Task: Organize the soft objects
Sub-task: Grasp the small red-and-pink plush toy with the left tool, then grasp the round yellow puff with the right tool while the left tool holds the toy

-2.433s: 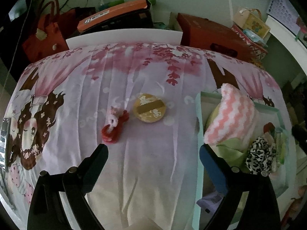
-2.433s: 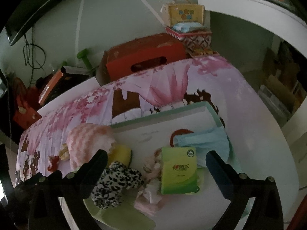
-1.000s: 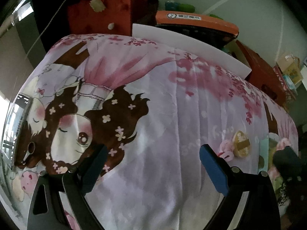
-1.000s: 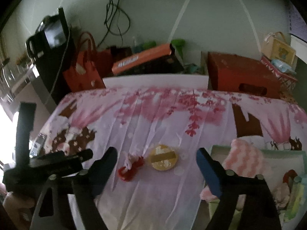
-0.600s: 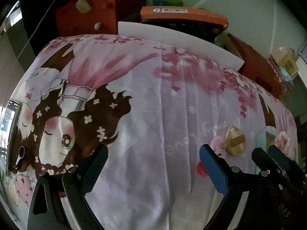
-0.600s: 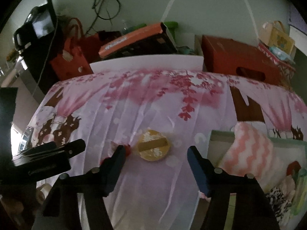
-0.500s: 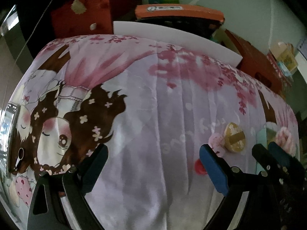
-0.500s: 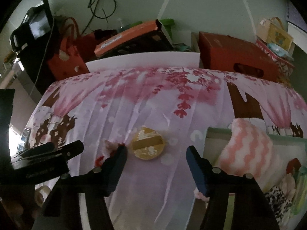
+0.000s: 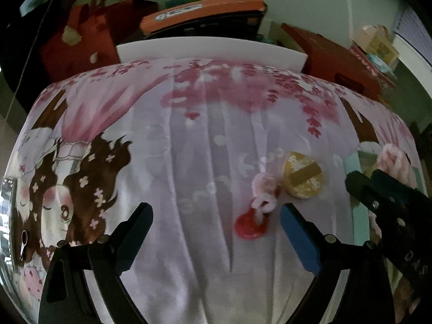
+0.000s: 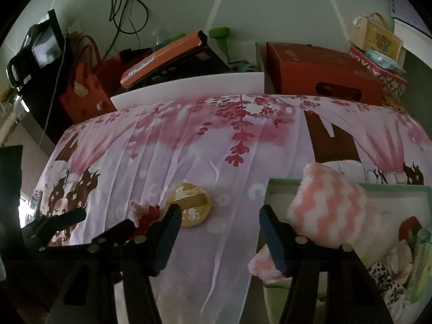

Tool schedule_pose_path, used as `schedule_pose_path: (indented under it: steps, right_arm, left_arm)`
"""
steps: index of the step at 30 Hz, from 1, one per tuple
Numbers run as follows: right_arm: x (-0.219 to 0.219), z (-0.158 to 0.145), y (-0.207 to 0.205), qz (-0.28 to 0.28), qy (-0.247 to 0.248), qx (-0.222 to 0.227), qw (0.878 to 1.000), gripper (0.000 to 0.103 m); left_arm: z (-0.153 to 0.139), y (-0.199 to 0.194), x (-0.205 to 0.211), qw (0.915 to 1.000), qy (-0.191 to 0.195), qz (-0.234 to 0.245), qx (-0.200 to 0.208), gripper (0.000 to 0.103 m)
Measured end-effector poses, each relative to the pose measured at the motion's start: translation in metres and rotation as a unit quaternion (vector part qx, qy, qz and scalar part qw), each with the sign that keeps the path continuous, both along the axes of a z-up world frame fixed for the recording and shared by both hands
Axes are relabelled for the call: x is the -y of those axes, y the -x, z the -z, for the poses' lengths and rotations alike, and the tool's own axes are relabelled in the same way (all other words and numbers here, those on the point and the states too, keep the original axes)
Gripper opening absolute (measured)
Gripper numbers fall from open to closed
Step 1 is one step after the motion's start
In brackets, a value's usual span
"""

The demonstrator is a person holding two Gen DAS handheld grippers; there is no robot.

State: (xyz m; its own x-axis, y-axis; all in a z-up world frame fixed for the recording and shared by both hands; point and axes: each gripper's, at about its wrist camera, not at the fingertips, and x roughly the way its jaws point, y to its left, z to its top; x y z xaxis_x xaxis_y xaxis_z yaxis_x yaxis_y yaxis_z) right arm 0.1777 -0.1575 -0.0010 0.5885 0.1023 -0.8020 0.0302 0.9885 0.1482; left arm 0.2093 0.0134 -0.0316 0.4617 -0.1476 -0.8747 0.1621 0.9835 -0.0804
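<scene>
right gripper low over bedsheet, jaws wide, beside gold puff

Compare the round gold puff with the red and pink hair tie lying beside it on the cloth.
The gold puff is a flat, solid disc with a band across its top and printed characters; the hair tie is a fluffy, irregular loop. The gold puff is one yellow-gold colour; the hair tie mixes pale pink fuzz with a red part. The gold puff lies nearer the tray; the hair tie lies on its far side. Both rest on the cloth, ungripped.
</scene>
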Motion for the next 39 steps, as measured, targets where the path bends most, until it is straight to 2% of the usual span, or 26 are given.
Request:
schedule_pose_path:
  steps: [4, 9, 11, 12, 16, 26, 39]
  right_arm:
    - [0.003, 0.002, 0.0, 0.004, -0.003, -0.004, 1.0, 0.06]
    - [0.006, 0.002, 0.0, 0.005, -0.009, -0.003, 1.0, 0.058]
    - [0.006, 0.003, 0.0, 0.005, -0.01, -0.003, 1.0, 0.057]
    - [0.006, 0.003, 0.0, 0.005, -0.01, -0.004, 1.0, 0.057]
    - [0.006, 0.002, -0.001, 0.004, -0.012, -0.004, 1.0, 0.057]
    - [0.004, 0.001, -0.001, 0.005, -0.01, -0.002, 1.0, 0.057]
    - [-0.021, 0.015, -0.013, -0.027, 0.02, -0.02, 0.999, 0.058]
  left_arm:
    - [0.004, 0.001, 0.01, 0.9998, -0.01, 0.017, 0.0, 0.093]
    - [0.015, -0.001, 0.02, 0.9994, -0.014, 0.029, -0.013, 0.063]
    - [0.018, -0.002, 0.021, 0.9993, -0.014, 0.031, -0.018, 0.047]
    - [0.018, -0.002, 0.022, 0.9993, -0.013, 0.032, -0.017, 0.045]
    - [0.015, 0.0, 0.021, 0.9993, 0.0, 0.037, -0.012, 0.024]
    - [0.012, -0.001, 0.012, 0.9995, 0.017, 0.024, -0.011, 0.019]
    - [0.012, -0.008, -0.026, 0.9981, 0.041, -0.04, -0.021, 0.019]
